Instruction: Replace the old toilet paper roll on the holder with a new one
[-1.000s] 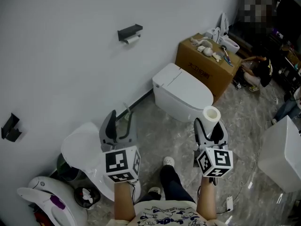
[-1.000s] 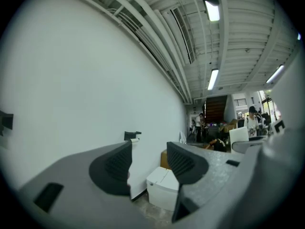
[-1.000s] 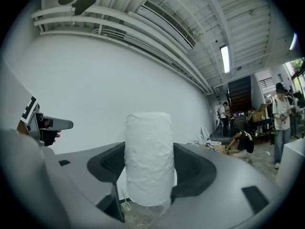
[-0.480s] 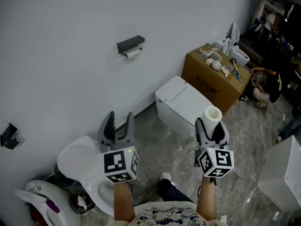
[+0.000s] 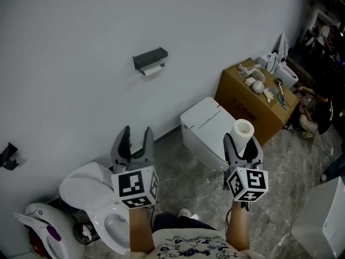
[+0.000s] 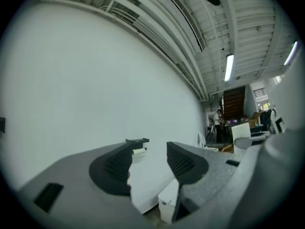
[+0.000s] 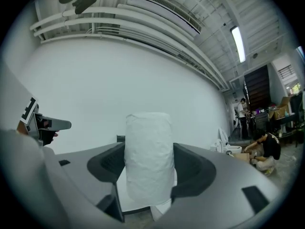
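A: Right gripper [image 5: 243, 145]?
B: Jaws clamped on the new toilet paper roll [image 5: 242, 129]. It stands upright, in the air, in front of the toilet [image 5: 207, 124] in the head view.
A: Left gripper [image 5: 136, 138]?
B: Jaws apart, nothing between them, aimed at the wall [image 5: 64, 47].
A: Holder [image 5: 150, 59]?
B: Black, fixed mid-wall, well apart from both grippers. The old roll [image 5: 153, 69] hangs under it. It's white and possibly nearly spent, but too small to be sure.
A: Anything else?
B: Cardboard box [image 5: 249, 97] just beside the toilet.
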{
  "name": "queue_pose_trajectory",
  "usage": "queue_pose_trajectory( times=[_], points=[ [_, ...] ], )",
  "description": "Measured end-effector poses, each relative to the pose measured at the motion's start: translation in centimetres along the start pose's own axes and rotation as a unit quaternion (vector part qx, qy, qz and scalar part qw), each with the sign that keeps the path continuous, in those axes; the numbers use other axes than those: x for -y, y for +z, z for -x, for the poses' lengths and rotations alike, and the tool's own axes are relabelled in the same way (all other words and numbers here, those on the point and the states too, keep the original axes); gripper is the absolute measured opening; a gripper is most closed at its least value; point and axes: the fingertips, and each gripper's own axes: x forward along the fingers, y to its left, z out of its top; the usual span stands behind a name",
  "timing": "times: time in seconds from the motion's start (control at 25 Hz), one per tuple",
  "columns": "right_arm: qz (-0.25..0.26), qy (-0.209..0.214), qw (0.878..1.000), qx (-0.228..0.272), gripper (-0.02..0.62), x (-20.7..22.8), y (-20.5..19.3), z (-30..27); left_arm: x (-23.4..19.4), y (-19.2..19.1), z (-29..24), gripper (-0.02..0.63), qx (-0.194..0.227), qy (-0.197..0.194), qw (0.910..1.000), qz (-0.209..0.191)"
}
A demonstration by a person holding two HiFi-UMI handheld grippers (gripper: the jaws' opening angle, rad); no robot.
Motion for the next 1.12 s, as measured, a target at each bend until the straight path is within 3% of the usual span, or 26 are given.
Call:
queue_pose_trajectory(
  times=[0.52, 1.12],
  points=[
    [-0.004, 0.008, 1.0, -0.021, 0.308, 2.4, -1.9, -8.0, -0.2, -1.3, -7.8, 0.21, -0.018, 0.016, 0.9997, -0.007],
    [-0.006, 0.004, 1.0, -0.008, 0.308, 3.4, -1.5, -23.8, -3.4, -1.3, -23.7, 0.21, -0.01, 0.014, 0.9998, -0.008]
  ],
)
